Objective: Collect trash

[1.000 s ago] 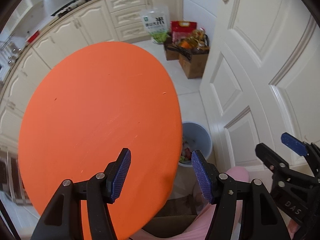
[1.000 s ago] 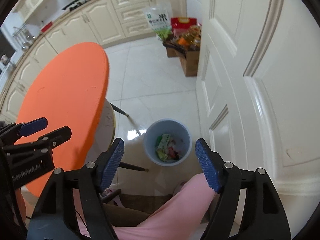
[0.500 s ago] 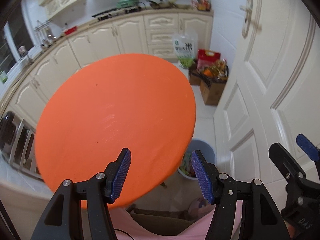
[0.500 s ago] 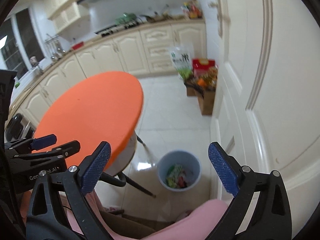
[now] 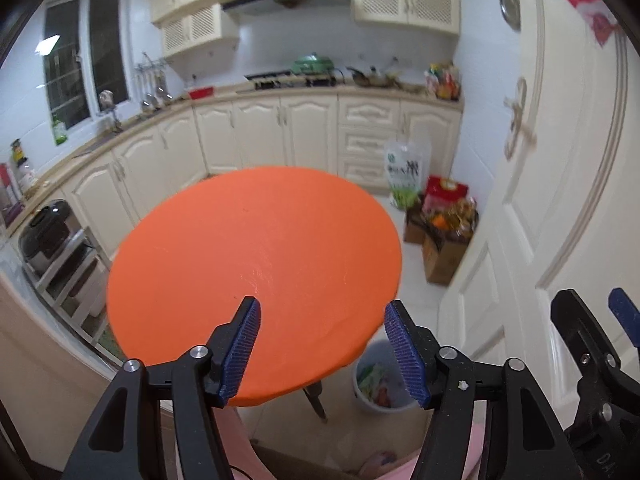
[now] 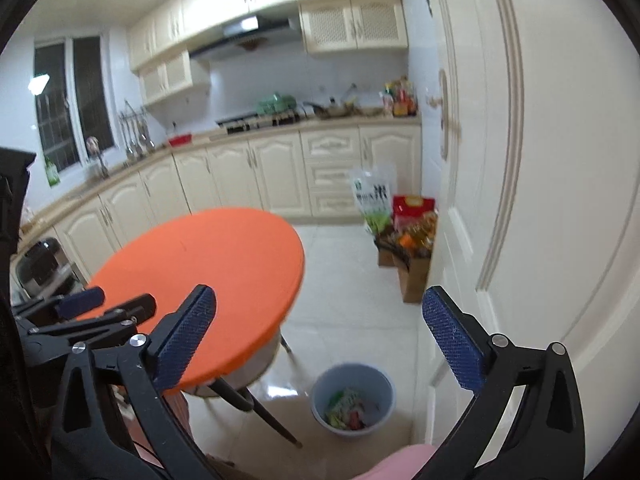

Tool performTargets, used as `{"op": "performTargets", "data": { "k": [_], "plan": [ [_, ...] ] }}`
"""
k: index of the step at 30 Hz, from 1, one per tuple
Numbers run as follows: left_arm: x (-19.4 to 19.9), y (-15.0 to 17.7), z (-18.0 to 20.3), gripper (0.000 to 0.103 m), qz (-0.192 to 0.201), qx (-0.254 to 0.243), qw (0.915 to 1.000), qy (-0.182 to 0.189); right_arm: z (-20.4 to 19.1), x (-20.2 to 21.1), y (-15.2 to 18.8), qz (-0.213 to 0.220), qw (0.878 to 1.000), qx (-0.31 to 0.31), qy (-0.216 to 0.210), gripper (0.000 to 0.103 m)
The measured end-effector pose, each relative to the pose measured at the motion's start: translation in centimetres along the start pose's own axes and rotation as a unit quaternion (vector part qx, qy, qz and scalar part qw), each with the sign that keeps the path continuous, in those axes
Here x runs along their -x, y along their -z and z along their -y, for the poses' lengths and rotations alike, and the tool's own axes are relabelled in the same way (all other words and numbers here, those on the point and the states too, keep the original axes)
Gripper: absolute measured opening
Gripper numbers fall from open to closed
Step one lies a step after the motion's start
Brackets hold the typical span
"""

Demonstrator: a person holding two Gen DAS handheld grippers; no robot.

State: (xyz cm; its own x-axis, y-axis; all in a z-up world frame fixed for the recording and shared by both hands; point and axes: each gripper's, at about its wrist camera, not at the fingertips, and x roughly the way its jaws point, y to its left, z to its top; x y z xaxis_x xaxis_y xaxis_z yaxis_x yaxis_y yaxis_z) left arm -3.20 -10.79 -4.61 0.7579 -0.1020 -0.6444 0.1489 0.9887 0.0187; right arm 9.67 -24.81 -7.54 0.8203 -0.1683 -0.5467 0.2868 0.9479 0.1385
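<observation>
Fingers [image 5: 244, 350] of left gripper [image 5: 322, 350] spread, empty; right gripper [image 6: 320, 338] likewise. Orange worktop [image 5: 256, 264] bare, no trash on it. Trash [image 6: 350, 408] sits in bin [image 6: 320, 386] on floor below worktop's right edge. Collection looks finished, nothing visibly left

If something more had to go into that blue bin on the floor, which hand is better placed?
Probably the right. The right gripper looks across bare floor at the bin; the left gripper has the orange table partly in between. Both are open.
</observation>
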Motion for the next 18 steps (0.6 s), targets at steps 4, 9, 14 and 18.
{"op": "performTargets", "data": {
  "k": [4, 9, 14, 18],
  "plan": [
    [2.8, 1.8, -0.1, 0.063, 0.037, 0.026, 0.9988, -0.022, -0.1, 0.9, -0.6, 0.017, 1.000, 0.005, 0.004, 0.103],
    [5.8, 3.6, 0.4, 0.065, 0.077, 0.048, 0.9954, -0.028, -0.6, 2.3, -0.8, 0.048, 0.998, 0.020, 0.023, 0.103],
    [8.3, 6.3, 1.1, 0.066, 0.111, 0.053, 0.9910, -0.052, -1.6, 4.0, -0.9, 0.081, 0.996, 0.036, 0.031, 0.103],
    [8.7, 8.2, 2.5, 0.070, 0.124, 0.048, 0.9899, -0.049, -2.4, 4.6, -1.1, 0.101, 0.993, 0.043, 0.032, 0.103]
  ]
}}
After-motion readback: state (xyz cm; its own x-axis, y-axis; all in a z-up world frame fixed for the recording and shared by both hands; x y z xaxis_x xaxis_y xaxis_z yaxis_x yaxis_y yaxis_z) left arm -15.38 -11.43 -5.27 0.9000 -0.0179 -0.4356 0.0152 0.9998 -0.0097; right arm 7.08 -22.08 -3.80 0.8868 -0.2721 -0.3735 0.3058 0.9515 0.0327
